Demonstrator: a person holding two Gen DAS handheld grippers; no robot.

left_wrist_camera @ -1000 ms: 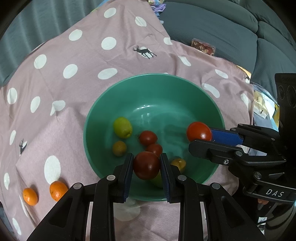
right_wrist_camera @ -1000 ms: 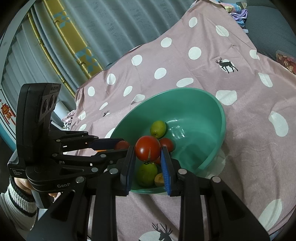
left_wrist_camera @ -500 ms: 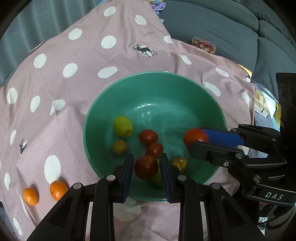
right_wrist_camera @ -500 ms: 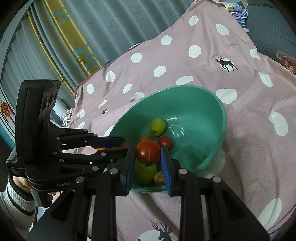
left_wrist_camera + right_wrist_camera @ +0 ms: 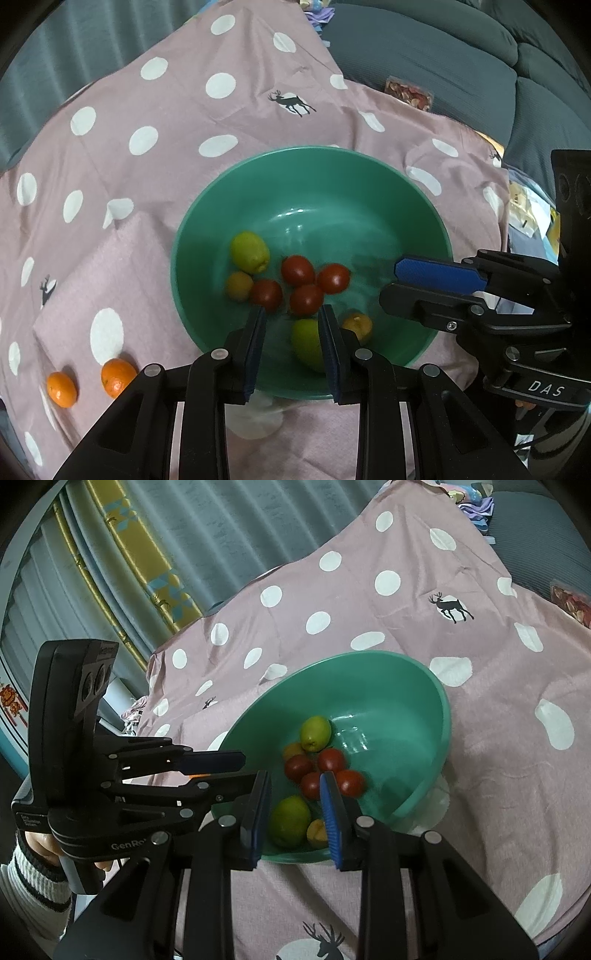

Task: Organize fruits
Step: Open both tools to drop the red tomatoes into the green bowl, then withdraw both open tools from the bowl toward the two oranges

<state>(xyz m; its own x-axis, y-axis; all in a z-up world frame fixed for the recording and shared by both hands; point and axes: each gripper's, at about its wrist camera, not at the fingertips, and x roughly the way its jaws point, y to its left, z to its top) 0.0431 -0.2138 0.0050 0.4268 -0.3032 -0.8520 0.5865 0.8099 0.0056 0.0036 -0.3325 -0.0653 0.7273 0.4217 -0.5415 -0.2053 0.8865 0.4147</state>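
Observation:
A green bowl (image 5: pixel 221 221) (image 5: pixel 424 686) holds several red tomatoes (image 5: pixel 297 269) (image 5: pixel 331 760), two green fruits (image 5: pixel 249 251) (image 5: pixel 314 733) and small yellow-brown fruits (image 5: pixel 239 285). My left gripper (image 5: pixel 291 314) is open and empty over the bowl's near side. My right gripper (image 5: pixel 295 782) is open and empty over the bowl's near rim; it also shows in the left wrist view (image 5: pixel 413 280). A tomato (image 5: pixel 333 277) (image 5: pixel 351 782) lies blurred among the others.
Two oranges (image 5: pixel 117 376) (image 5: pixel 61 384) lie on the pink dotted cloth (image 5: pixel 147 110) left of the bowl. A grey sofa (image 5: pixel 443 55) is behind. Curtains (image 5: pixel 184 535) hang at the back.
Both grippers have opened and let their tomatoes go. The two tomatoes now lie in the bowl with the others.

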